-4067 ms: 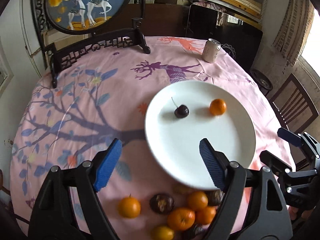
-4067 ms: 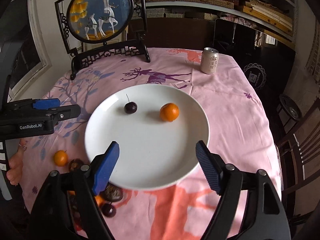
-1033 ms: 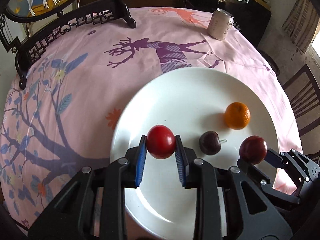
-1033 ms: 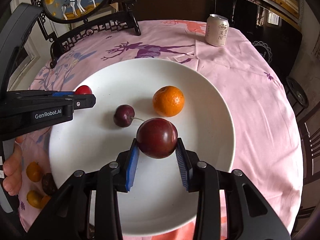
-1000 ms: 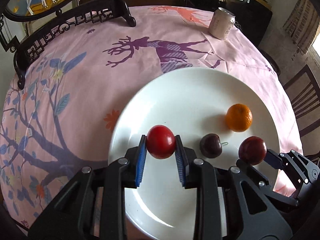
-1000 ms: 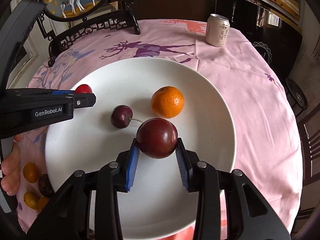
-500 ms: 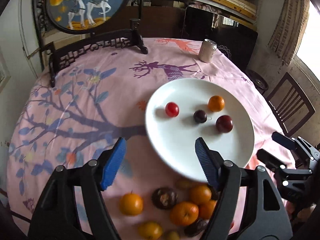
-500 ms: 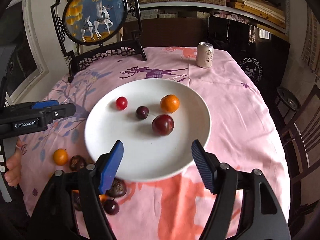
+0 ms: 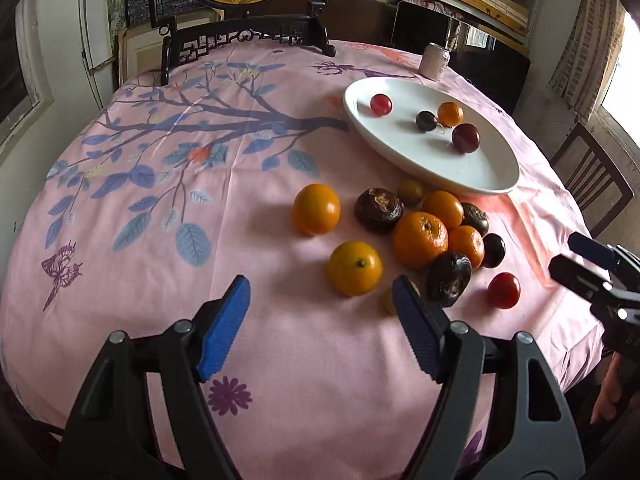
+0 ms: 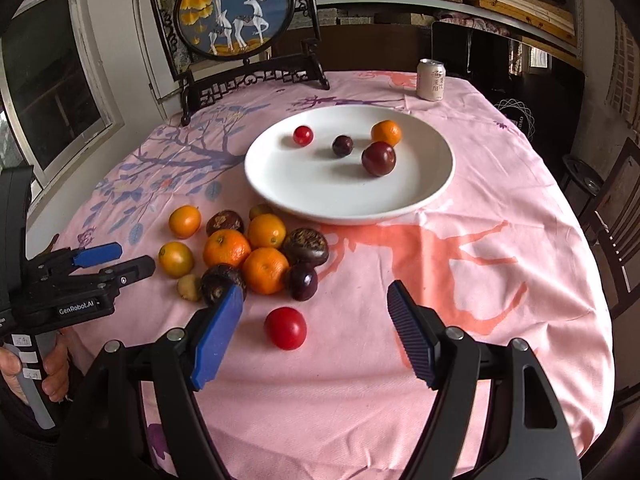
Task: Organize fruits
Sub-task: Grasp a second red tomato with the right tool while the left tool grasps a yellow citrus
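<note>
A white plate holds a small red tomato, a dark cherry, a tangerine and a dark red plum. On the pink cloth in front of the plate lies a pile of tangerines and dark wrinkled fruits, with a loose red tomato nearest me. My right gripper hangs open just above that tomato, holding nothing. My left gripper has its jaws opening and empty, just short of a yellow-orange fruit.
A drink can stands beyond the plate. A framed deer screen on a black stand fills the table's far side. A wooden chair is at the right. The tablecloth's near edge drops off just below the grippers.
Both grippers have let go of their fruit on the plate, opened wide and drawn back toward the near side of the table, over the loose pile.
</note>
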Available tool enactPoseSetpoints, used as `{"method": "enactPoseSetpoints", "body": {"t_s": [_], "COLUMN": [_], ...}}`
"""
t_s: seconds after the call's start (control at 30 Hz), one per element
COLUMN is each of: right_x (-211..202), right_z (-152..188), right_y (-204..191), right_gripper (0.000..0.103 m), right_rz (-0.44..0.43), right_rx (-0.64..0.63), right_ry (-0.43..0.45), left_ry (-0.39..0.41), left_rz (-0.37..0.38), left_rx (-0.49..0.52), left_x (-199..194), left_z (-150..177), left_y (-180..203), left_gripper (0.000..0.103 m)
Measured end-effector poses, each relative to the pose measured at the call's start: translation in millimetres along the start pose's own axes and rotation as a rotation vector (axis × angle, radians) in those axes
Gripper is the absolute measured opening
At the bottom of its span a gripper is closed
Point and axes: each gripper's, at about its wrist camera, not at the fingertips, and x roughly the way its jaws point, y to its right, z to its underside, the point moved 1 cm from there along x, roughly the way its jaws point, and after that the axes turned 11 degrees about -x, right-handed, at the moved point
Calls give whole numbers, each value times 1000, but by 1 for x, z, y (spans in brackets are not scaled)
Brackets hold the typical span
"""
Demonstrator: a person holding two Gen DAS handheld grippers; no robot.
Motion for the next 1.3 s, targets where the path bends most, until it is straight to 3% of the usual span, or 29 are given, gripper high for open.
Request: {"method": "enactPoseSetpoints", "body": {"t_s": [0.13, 0.27, 0.3, 0.33, 0.37, 0.67, 0.77, 0.9, 0.97, 1.07, 1.3], "right_x": [19, 26, 28, 32, 37, 33, 31, 26, 24, 23, 16], "right_z": [12, 14, 14, 14, 15, 19, 20, 20, 19, 19, 19], "right_y": [-18, -22, -23, -24, -24, -20, -17, -14, -15, -14, -12], "right_gripper": [75, 73, 64, 38, 31, 30, 30, 30, 30, 30, 30], "right_rz": [-18, -23, -24, -28, -32, -49, -60, -66, -68, -69, -67], "right_rx": [-44, -56, -60, -66, -69, -57, -44, -36, -35, -34, -28], "right_ry": [-67, -61, -60, -70, -95, -85, -81, -68, -60, -57, -38], "left_ry": [-11, -18, -21, -25, -31, -77, -77, -77, -120, -107, -89], "left_rz": [4, 4, 2, 2, 6, 21, 24, 45, 71, 55, 72], "left_rx": [2, -7, -10, -14, -18, -29, -47, -52, -47, -10, -37], "left_x": [0, 0, 1, 2, 3, 21, 31, 40, 48, 50, 39], "left_z": [4, 5, 5, 6, 6, 1, -4, -13, -11, -5, -4], "left_y": [-2, -4, -5, -5, -5, 7, 10, 13, 17, 24, 24], "left_gripper": [75, 75, 75, 75, 75, 74, 52, 44, 36, 36, 35]}}
